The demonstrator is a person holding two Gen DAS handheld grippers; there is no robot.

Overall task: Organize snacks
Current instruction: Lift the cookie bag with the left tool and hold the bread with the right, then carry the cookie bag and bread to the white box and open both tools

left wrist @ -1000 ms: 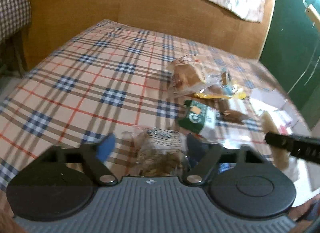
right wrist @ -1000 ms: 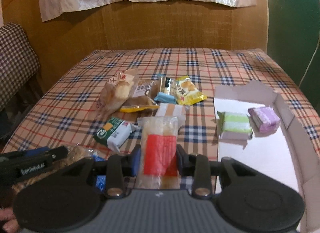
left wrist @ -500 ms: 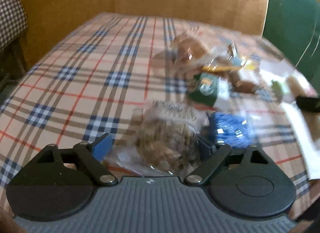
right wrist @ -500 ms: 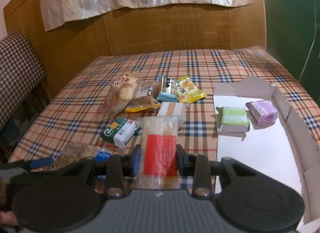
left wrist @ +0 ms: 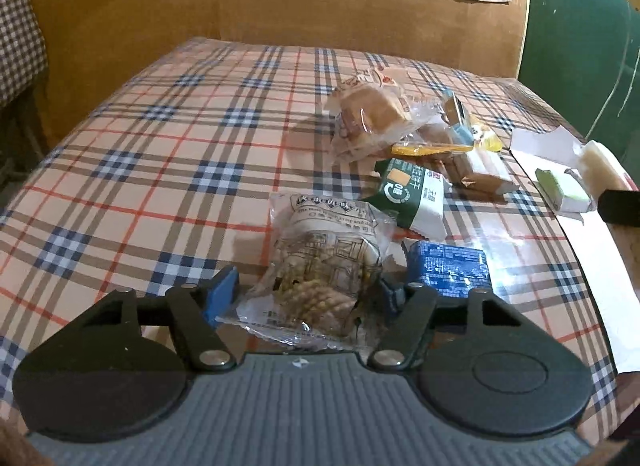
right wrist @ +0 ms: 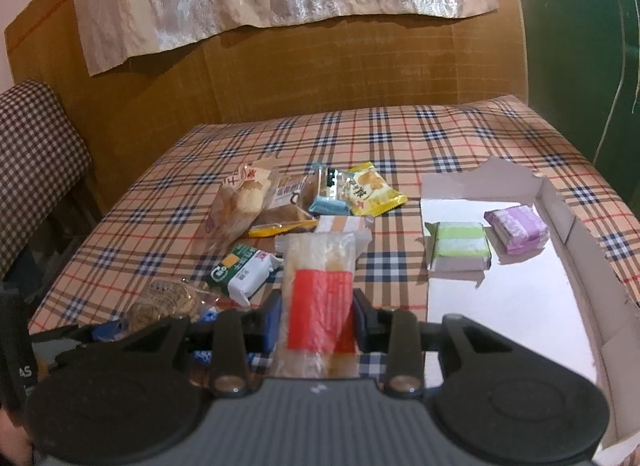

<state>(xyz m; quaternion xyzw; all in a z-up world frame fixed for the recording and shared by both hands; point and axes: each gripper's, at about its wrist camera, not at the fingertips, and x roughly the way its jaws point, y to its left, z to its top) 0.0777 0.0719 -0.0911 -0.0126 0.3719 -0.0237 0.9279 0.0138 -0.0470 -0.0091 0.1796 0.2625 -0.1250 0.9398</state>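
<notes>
Left gripper [left wrist: 306,294] closing around clear cookie bag [left wrist: 324,270] lying on plaid tablecloth [left wrist: 160,153]; blue pads not visibly pressing bag yet. Right gripper [right wrist: 316,316] clamping clear red-labelled snack pack [right wrist: 320,302], holding it above cloth. Blue packet [left wrist: 448,268] lying just right of cookie bag. Green wafer pack [right wrist: 458,252] and purple pack [right wrist: 516,225] sitting inside white cardboard box [right wrist: 516,306].
</notes>
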